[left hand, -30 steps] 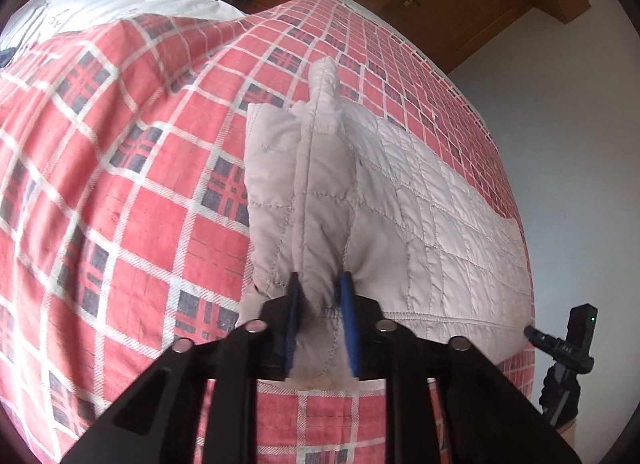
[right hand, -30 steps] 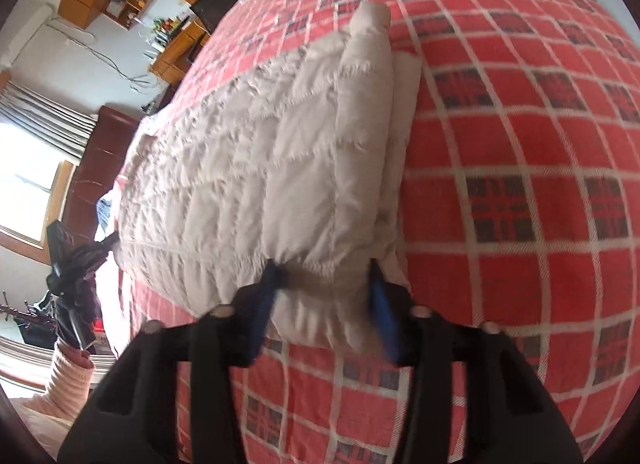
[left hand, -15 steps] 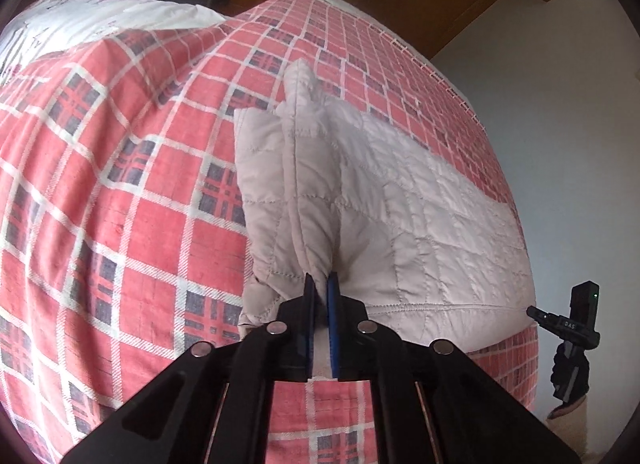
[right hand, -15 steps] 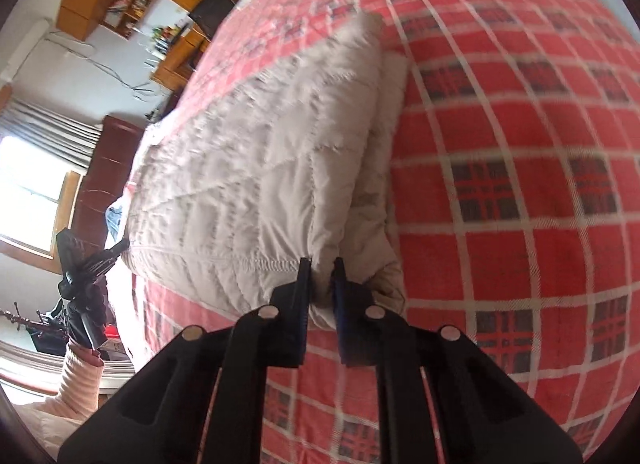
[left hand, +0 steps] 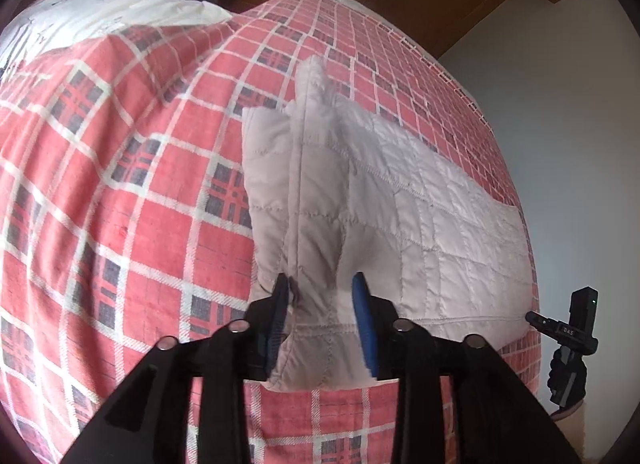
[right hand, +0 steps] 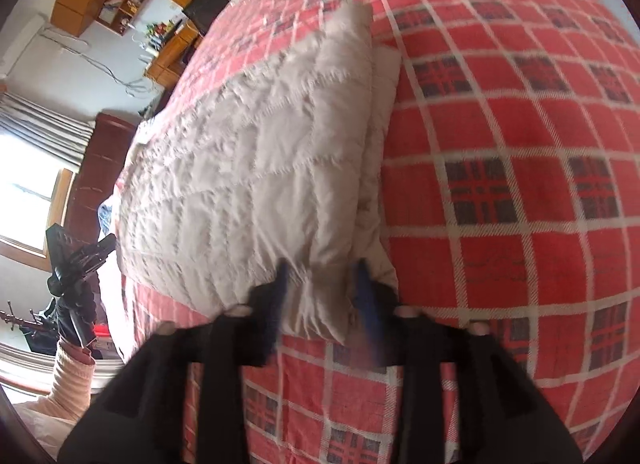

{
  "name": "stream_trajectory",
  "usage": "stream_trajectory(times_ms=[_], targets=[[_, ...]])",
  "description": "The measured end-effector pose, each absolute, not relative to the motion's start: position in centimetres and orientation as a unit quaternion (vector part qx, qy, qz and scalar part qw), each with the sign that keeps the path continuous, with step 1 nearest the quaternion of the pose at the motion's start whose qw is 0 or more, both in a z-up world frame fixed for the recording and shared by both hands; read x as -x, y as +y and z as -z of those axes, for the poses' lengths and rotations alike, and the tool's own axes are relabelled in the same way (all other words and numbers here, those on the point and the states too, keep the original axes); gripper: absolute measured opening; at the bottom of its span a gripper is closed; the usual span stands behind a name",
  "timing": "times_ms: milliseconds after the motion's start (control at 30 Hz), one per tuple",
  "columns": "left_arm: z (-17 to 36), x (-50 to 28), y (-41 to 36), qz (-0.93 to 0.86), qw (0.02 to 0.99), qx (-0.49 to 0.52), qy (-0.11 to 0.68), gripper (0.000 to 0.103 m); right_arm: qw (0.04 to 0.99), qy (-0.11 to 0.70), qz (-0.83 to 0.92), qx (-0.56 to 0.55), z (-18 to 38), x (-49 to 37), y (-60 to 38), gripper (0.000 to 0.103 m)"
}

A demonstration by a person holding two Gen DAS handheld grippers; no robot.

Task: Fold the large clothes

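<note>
Spread flat on a red plaid bedcover (left hand: 120, 191), a pale quilted jacket (left hand: 400, 199), already doubled into a long band with layers stacked at both ends. Lying between the two tongs, one near corner in front of each.

Left gripper (left hand: 322, 318): jaws clearly apart, blue pads standing on either side of a raised ridge of the quilted cloth. Cloth between the pads but not pinched; some gap visible on the right pad's side. Holding nothing, then. Ridge running straight forward from the jaws toward the far edge, probably a fold line left standing by a pinch.

Right gripper (right hand: 324, 296): likewise opened wide, the pads flanking the near corner of the jacket's thick folded edge. Picture blurred here, so contact with the cloth hard to judge; no squeeze visible. To the right of these jaws, only bare bedcover; to the left, the long body of the jacket, and past it the other tong in a person's hand (right hand: 74, 304), with a sleeve under it.

Seemingly placed so for symmetry: one tong at each end of the near hem, so that both corners can travel together and the band stays straight. Judging from the open jaws, either a release after laying the fold down, or a re-seat before a deeper grip. Puffy filling likely to spring back and slip from a shallow bite.
</note>
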State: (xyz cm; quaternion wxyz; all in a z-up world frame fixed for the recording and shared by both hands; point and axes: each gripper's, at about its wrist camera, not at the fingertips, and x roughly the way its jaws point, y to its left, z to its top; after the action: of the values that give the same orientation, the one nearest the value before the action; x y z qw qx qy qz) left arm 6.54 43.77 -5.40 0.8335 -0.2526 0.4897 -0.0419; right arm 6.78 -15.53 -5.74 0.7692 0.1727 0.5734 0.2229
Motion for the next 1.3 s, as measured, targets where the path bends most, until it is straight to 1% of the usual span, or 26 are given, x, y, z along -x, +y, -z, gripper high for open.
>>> stream_trajectory(times_ms=[33, 67, 100, 133, 200, 333, 400, 567, 667, 700, 800, 867, 933, 967, 1000, 1033, 1067, 1100, 1133, 1167, 1200, 1233, 1300], targets=[[5.1, -6.9, 43.9, 0.04, 0.836, 0.248, 0.487, 0.051, 0.772, 0.567, -0.228, -0.176, 5.3, -6.9, -15.6, 0.055], [5.0, -7.4, 44.2, 0.036, 0.837, 0.245, 0.489, 0.053, 0.774, 0.561, -0.232, -0.178, 4.9, -7.2, -15.7, 0.058], [5.1, -8.0, 44.5, 0.032, 0.835, 0.245, 0.491, 0.054, 0.778, 0.555, -0.234, -0.177, 4.5, -7.5, -15.7, 0.064], [5.3, -8.5, 44.8, 0.031, 0.834, 0.248, 0.492, 0.056, 0.781, 0.552, -0.233, -0.176, 4.3, -7.9, -15.8, 0.067], [6.0, -9.5, 45.6, 0.026, 0.828, 0.26, 0.496, 0.057, 0.783, 0.549, -0.233, -0.18, 4.2, -8.8, -16.0, 0.068], [8.2, -11.4, 47.1, 0.034, 0.81, 0.299, 0.503, 0.057, 0.764, 0.556, -0.243, -0.217, 5.5, -11.0, -16.6, 0.076], [9.2, -12.2, 47.5, 0.039, 0.803, 0.313, 0.505, 0.059, 0.751, 0.564, -0.248, -0.236, 6.7, -12.0, -16.9, 0.077], [11.3, -13.4, 48.5, 0.044, 0.788, 0.351, 0.505, 0.069, 0.731, 0.579, -0.249, -0.263, 9.2, -13.6, -17.0, 0.079], [11.9, -13.6, 48.4, 0.05, 0.788, 0.359, 0.497, 0.072, 0.719, 0.586, -0.256, -0.271, 10.4, -14.1, -16.6, 0.079], [11.9, -13.6, 48.3, 0.055, 0.789, 0.361, 0.495, 0.073, 0.717, 0.587, -0.26, -0.27, 10.7, -14.2, -16.2, 0.081], [12.1, -13.9, 47.3, 0.108, 0.771, 0.384, 0.497, 0.074, 0.721, 0.583, -0.27, -0.26, 10.6, -14.5, -15.5, 0.083], [12.1, -13.9, 45.8, 0.132, 0.763, 0.378, 0.508, 0.074, 0.717, 0.583, -0.281, -0.261, 10.6, -14.6, -14.8, 0.079], [12.0, -14.3, 44.4, 0.124, 0.778, 0.338, 0.516, 0.074, 0.716, 0.586, -0.284, -0.25, 10.5, -14.6, -13.9, 0.077], [12.1, -14.4, 44.2, 0.122, 0.78, 0.332, 0.517, 0.072, 0.718, 0.587, -0.283, -0.243, 10.5, -14.6, -13.6, 0.077], [12.3, -14.5, 44.1, 0.12, 0.779, 0.335, 0.517, 0.07, 0.721, 0.587, -0.284, -0.237, 10.3, -14.7, -13.2, 0.075], [12.5, -14.6, 44.3, 0.121, 0.775, 0.345, 0.514, 0.063, 0.72, 0.587, -0.285, -0.236, 10.2, -14.7, -13.1, 0.067], [12.6, -14.7, 44.4, 0.125, 0.772, 0.357, 0.511, 0.052, 0.717, 0.587, -0.288, -0.241, 10.2, -14.6, -13.0, 0.062], [12.6, -14.6, 44.4, 0.129, 0.77, 0.364, 0.507, 0.047, 0.714, 0.586, -0.292, -0.247, 10.1, -14.5, -13.0, 0.052], [12.3, -14.4, 44.2, 0.133, 0.772, 0.363, 0.504, 0.037, 0.711, 0.583, -0.299, -0.256, 9.9, -14.4, -13.1, 0.04], [12.0, -14.3, 44.0, 0.134, 0.777, 0.358, 0.501, 0.03, 0.709, 0.579, -0.304, -0.264, 9.4, -14.3, -13.3, 0.035], [11.5, -14.0, 43.7, 0.136, 0.781, 0.354, 0.497, 0.027, 0.709, 0.575, -0.308, -0.27, 9.0, -14.2, -13.4, 0.027], [10.9, -13.8, 43.6, 0.139, 0.783, 0.356, 0.491, 0.023, 0.711, 0.568, -0.313, -0.272, 8.3, -14.0, -13.6, 0.023], [9.9, -13.3, 43.5, 0.149, 0.783, 0.37, 0.477, 0.02, 0.716, 0.558, -0.32, -0.27, 6.9, -13.3, -13.9, 0.019]])
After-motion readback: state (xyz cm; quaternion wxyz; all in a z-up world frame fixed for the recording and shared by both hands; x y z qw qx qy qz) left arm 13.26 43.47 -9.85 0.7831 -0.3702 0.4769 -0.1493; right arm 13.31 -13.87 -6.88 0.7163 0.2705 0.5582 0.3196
